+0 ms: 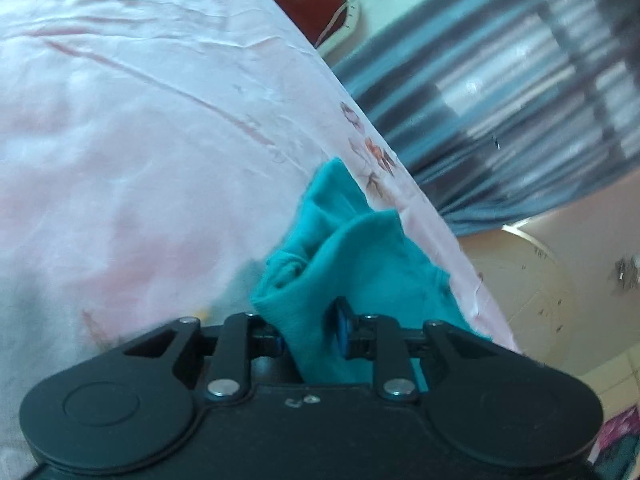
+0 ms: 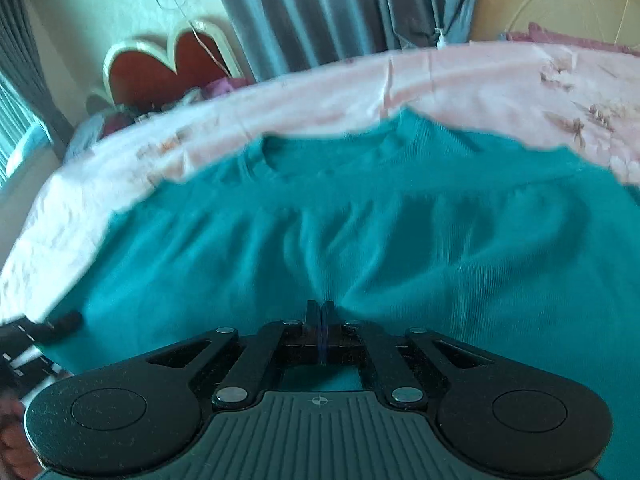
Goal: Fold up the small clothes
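Observation:
A teal shirt (image 2: 360, 224) lies spread on a pink bed sheet (image 2: 460, 80), its neck opening (image 2: 320, 152) at the far side. My right gripper (image 2: 321, 312) is shut on the shirt's near hem, and the cloth puckers toward its tips. In the left wrist view, my left gripper (image 1: 308, 328) is shut on a bunched edge of the teal shirt (image 1: 352, 256), which runs between the blue pads and rises in folds ahead. The other gripper's fingers (image 2: 60, 326) show at the shirt's left edge in the right wrist view.
The pink sheet (image 1: 140, 140) has a flower print along its edge (image 1: 372, 156). A red heart-shaped headboard (image 2: 160, 64) and grey-blue curtains (image 2: 340, 8) stand behind the bed. The floor (image 1: 560, 280) lies beyond the bed's edge.

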{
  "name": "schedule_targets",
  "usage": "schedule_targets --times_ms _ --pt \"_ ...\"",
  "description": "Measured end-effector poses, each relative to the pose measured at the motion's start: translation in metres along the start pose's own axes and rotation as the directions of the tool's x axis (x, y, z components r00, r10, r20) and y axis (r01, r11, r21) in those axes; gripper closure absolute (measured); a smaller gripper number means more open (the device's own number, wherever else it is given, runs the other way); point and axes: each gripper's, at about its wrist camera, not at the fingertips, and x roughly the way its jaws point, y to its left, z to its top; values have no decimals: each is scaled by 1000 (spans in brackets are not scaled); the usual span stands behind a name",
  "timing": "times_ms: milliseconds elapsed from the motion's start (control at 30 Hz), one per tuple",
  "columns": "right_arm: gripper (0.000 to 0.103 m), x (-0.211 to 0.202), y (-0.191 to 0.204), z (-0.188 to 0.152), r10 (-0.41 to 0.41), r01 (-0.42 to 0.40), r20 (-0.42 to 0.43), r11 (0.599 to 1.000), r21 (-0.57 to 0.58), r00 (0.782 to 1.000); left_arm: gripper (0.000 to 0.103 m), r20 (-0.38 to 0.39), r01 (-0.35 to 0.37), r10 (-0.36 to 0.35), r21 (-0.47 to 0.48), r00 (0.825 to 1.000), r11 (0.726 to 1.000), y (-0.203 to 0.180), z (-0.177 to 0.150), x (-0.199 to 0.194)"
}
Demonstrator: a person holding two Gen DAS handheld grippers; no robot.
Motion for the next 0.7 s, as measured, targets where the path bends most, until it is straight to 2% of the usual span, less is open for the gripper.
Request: schedule_targets --times_ms 100,167,233,267,400,467,533,600,700 --pt "103 -2 4 3 74 -74 25 997 6 997 79 15 -16 16 -13 1000 1000 0 4 -1" --pt "103 15 6 2 125 -125 -23 992 26 992 79 22 -27 27 -27 999 999 0 4 -1" --pt "103 38 8 -4 100 -99 -98 995 11 990 84 22 -39 40 -23 999 999 -3 5 -1" --pt "103 42 6 -6 109 -107 -74 994 20 991 90 25 -45 45 -5 999 999 -6 6 -2" --pt "103 38 5 3 96 -93 -92 995 41 991 93 64 -49 42 121 997 991 -30 5 -11" --pt "103 21 -5 8 111 -108 -30 990 90 993 93 83 -30 16 173 996 984 -50 2 -20" --pt "103 1 -26 9 119 -121 25 979 167 993 93 91 2 -26 258 996 966 -80 -3 -25" --pt "103 -24 -51 9 111 -129 90 966 222 990 94 68 59 -88 347 994 936 -118 -14 -28" --pt "103 -62 -93 13 70 -115 161 952 286 985 94 -11 153 -169 486 986 861 -185 -46 -24"
